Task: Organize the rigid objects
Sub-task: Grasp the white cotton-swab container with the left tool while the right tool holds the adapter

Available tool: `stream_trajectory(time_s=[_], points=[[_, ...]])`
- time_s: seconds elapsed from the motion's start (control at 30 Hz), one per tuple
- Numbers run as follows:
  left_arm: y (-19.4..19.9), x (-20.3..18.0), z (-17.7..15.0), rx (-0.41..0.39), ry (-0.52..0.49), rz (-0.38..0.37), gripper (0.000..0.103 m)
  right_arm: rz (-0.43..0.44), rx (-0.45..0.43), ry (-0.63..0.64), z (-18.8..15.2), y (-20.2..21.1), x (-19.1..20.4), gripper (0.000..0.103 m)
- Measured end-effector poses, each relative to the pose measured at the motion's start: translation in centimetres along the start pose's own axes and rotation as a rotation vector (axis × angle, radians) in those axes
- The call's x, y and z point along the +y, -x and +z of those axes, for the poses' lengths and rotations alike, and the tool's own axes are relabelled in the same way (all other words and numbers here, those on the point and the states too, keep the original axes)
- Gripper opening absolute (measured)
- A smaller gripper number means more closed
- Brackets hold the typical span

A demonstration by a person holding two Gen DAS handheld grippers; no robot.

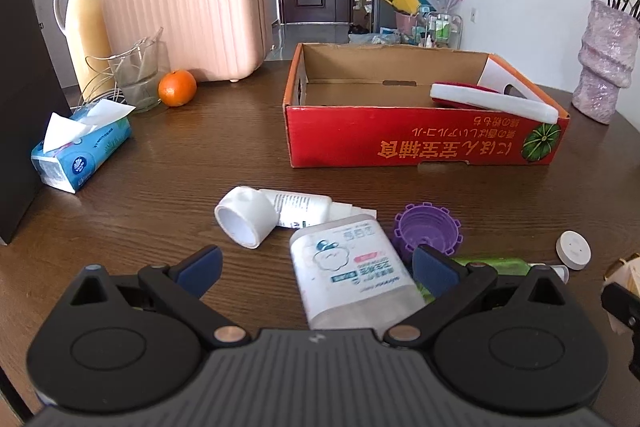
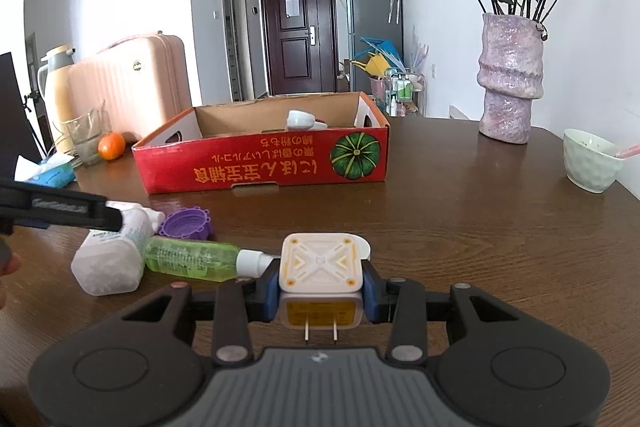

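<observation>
Charger plug [image 2: 322, 269]: white and yellow, pinched between the blue pads of the right gripper [image 2: 322, 293], prongs pointing back at the camera; whether it rests on the wooden table [image 2: 460, 227] or is just clear of it I cannot tell.
Red box [image 2: 264, 167]: open-topped, well ahead of the plug, already holding white items; judged to be the drop spot.
Left gripper [image 1: 316, 271]: fingers spread wide on either side of the clear flat bottle [image 1: 348, 275], not gripping it.
Slip risk: the pads hold only the plug's smooth sides, so a tilt on the way could twist it loose.
Clutter risk: green bottle [image 2: 192, 259], purple cap [image 2: 186, 223] and white round disc [image 1: 573, 250] lie close; a low sweep could scatter them.
Collision risk: both tools work near one pile and could bump.
</observation>
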State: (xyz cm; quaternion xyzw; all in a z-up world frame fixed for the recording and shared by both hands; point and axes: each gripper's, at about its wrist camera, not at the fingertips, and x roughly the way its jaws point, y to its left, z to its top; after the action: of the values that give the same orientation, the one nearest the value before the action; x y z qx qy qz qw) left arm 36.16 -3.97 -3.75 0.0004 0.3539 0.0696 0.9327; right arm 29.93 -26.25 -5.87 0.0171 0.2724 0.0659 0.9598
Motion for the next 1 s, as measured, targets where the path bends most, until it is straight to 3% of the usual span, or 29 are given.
stream_trajectory(time_s=[0.23, 0.57, 0.73, 0.87, 1.0], points=[[-1.6, -1.0, 0.0, 0.026, 0.012, 0.056, 0.103, 0.008, -0.009, -0.001, 0.0, 0.2, 0.0, 0.038], [-2.6, -1.4, -0.9, 0.030, 0.016, 0.066, 0.100, 0.003, -0.003, -0.001, -0.1, 0.1, 0.1, 0.038], [-2.7, -1.8, -1.2, 0.024, -0.006, 0.059, 0.092, 0.004, -0.005, 0.001, -0.1, 0.1, 0.1, 0.038], [-3.3, -1.9, -1.4, 0.057, -0.019, 0.034, 0.067, 0.007, -0.009, 0.003, -0.1, 0.2, 0.1, 0.038], [-3.3, -1.4, -1.6, 0.060, -0.007, 0.011, 0.067, 0.011, -0.017, 0.003, -0.1, 0.4, 0.1, 0.038]])
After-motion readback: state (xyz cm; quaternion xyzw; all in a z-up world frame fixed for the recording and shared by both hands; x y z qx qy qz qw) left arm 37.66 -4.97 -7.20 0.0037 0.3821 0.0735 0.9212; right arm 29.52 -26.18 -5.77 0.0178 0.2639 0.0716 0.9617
